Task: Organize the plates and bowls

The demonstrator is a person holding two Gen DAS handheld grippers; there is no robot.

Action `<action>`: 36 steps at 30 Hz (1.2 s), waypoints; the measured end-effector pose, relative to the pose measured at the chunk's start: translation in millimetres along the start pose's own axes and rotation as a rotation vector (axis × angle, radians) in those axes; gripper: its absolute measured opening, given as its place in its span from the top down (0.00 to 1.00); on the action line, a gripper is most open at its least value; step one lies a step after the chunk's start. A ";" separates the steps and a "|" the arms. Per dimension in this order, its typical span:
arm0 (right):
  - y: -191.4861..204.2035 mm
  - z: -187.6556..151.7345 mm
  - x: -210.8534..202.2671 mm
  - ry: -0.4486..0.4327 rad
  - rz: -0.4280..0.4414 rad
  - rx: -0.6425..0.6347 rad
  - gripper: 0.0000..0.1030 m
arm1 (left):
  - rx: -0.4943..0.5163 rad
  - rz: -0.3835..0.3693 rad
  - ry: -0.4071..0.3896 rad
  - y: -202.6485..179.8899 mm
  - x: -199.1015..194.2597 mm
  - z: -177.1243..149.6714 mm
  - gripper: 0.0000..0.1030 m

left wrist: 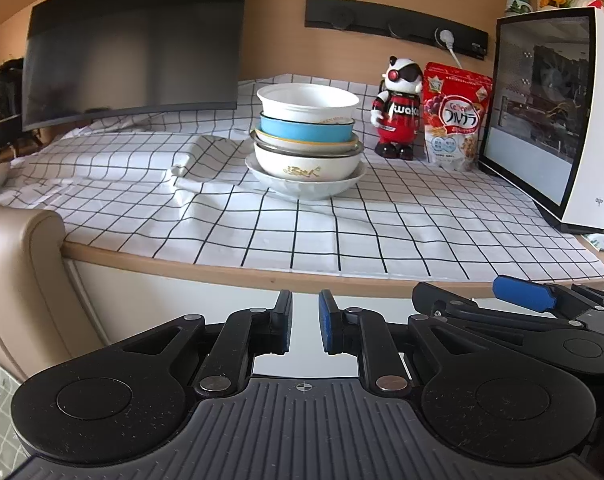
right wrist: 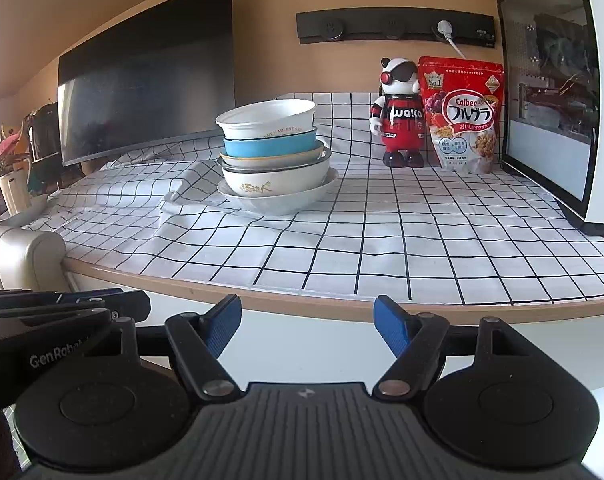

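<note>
Left wrist: bowl stack (left wrist: 307, 140) upright, rims upward.

Looks like someone's home desk nook doubling as a dining spot: a big dark monitor (left wrist: 134, 44) is sitting on a worktop (left wrist: 262, 276) wearing a checked cloth (left wrist: 342, 232), a white PC case (left wrist: 558, 112) is standing beside a cereal bag (left wrist: 456, 116) and toy robot (left wrist: 396, 108), with a potted plant (right wrist: 6, 168) hanging out nearby.
</note>
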State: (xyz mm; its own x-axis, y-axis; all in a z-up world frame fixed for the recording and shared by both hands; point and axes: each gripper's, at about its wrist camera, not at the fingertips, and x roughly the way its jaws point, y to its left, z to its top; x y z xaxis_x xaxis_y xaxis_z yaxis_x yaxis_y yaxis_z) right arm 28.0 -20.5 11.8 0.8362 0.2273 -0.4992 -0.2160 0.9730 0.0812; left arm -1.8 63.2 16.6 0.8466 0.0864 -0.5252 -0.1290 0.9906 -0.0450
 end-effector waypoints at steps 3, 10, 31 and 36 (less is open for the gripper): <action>-0.4 -0.4 0.1 0.002 0.001 -0.003 0.28 | -0.003 -0.003 0.003 -0.3 0.9 0.3 0.83; -2.5 -1.5 0.4 0.007 0.001 0.000 0.28 | -0.006 -0.003 0.006 -1.1 1.5 0.4 0.83; -5.1 -2.5 2.9 0.015 0.000 0.004 0.28 | -0.005 -0.006 0.008 -2.1 2.8 0.5 0.83; -6.0 -2.8 4.0 0.018 -0.002 0.006 0.28 | 0.002 -0.012 0.011 -2.2 6.3 1.6 0.83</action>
State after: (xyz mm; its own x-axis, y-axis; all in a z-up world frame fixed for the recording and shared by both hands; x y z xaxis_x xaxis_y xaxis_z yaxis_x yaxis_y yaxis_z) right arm 31.3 -25.5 7.0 0.8275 0.2250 -0.5145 -0.2113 0.9736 0.0859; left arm 4.7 61.7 14.7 0.8422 0.0728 -0.5342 -0.1175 0.9918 -0.0501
